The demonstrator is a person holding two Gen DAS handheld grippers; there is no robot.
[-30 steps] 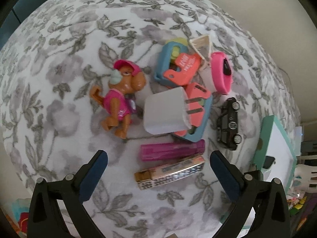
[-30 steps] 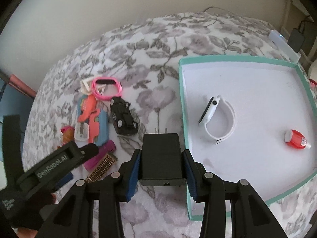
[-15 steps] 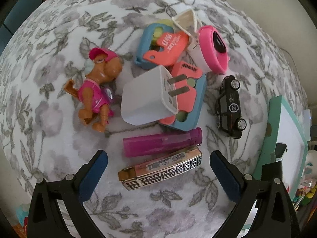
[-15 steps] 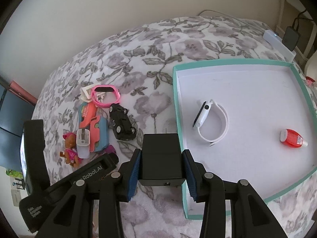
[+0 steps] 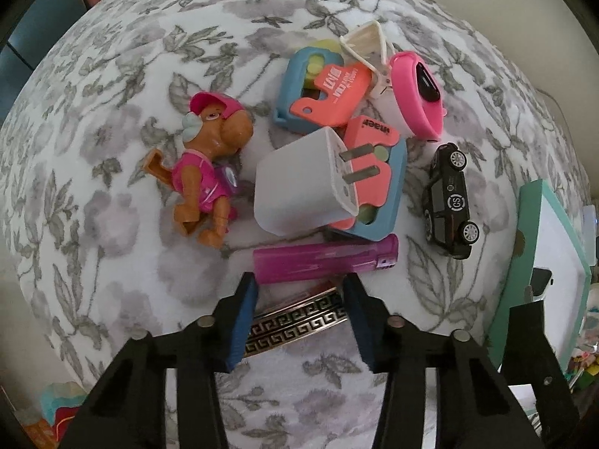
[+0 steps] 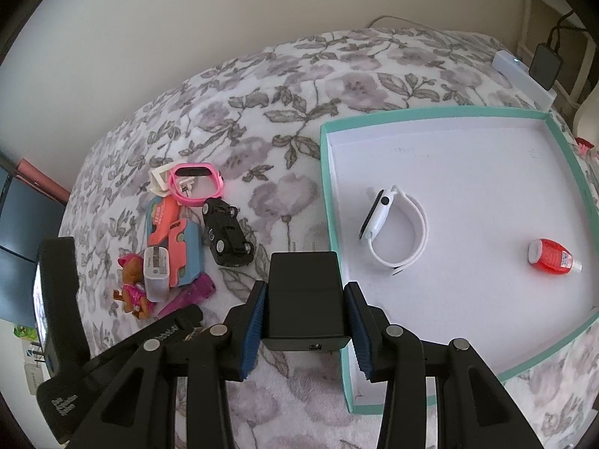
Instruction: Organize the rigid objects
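While pointing straight down, left hand-held gripper [image 5: 299, 312] closing, seemingly pinching patterned lighter [image 5: 295, 321].

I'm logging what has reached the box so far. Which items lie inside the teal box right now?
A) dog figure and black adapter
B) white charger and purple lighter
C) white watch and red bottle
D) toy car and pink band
C: the white watch and red bottle lie inside the teal box; nothing else lies in it.

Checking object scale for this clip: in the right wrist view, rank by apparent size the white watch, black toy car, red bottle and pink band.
1. white watch
2. black toy car
3. pink band, close to the car, so unsure
4. red bottle
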